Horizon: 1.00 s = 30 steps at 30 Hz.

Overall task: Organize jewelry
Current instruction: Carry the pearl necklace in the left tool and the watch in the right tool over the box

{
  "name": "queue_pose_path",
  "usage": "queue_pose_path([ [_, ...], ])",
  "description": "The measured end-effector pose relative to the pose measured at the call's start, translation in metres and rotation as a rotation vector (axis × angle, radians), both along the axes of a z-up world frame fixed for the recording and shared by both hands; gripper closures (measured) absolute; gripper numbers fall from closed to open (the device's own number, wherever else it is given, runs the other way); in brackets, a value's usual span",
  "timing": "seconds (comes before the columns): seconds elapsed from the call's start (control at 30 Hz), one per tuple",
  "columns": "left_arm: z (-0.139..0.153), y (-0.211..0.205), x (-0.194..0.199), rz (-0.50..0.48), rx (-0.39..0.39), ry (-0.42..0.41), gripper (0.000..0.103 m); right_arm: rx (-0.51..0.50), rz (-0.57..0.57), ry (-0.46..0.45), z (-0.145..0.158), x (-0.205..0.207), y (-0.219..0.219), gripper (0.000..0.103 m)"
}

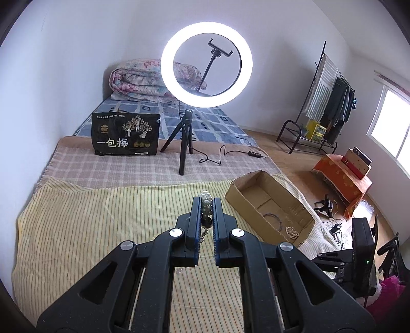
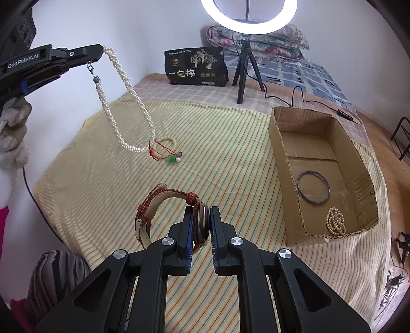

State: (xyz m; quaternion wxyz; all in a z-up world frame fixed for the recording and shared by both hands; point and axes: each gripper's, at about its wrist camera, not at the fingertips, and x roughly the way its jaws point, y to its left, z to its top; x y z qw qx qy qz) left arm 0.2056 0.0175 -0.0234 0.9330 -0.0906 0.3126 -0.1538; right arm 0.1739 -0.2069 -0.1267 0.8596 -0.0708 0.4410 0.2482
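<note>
Hanging from the left gripper (image 2: 101,52) in the upper left of the right wrist view is a long pearl necklace (image 2: 123,102). The gripper is clenched on its top end, and the loop drops down until its low end is at a small bead bracelet (image 2: 166,148) with a red string and a green bead. That bracelet lies on the striped yellow sheet (image 2: 230,158) of the bed, near the middle of the frame. In the left wrist view the pearls (image 1: 206,205) show squeezed between the two black fingers of this gripper, in the middle of the frame.

Low in the middle of the right wrist view, the right gripper (image 2: 201,222) is clenched on a watch (image 2: 202,222). Its round face sits between the fingers, and its band with red cord (image 2: 164,194) curves up and to the left.

On the right side of that view a cardboard box (image 2: 279,164) sits open on the bed. Inside it lie a dark thin ring bangle (image 2: 313,187) and, nearer the bottom corner, a small heap of pearl beads (image 2: 335,221). They are close but not touching.

At the top a bright ring light (image 2: 248,23) stands on a black tripod (image 2: 243,74), with a black snack bag (image 2: 196,66) to its left.
</note>
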Motion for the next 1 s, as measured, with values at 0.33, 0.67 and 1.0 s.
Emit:
queue_pose_path([
  [0.33, 0.027, -0.008, -0.010, -0.026, -0.009, -0.045, 0.098, 0.015, -0.023, -0.031, 0.014, -0.005, -0.012, 0.093],
  [0.67, 0.046, -0.029, -0.012, -0.075, 0.000, -0.083, 0.098, 0.030, -0.053, -0.077, 0.033, -0.009, -0.029, 0.093],
  [1.0, 0.049, -0.066, 0.010, -0.132, -0.025, -0.081, 0.098, 0.048, -0.116, -0.109, 0.045, -0.002, -0.061, 0.093],
])
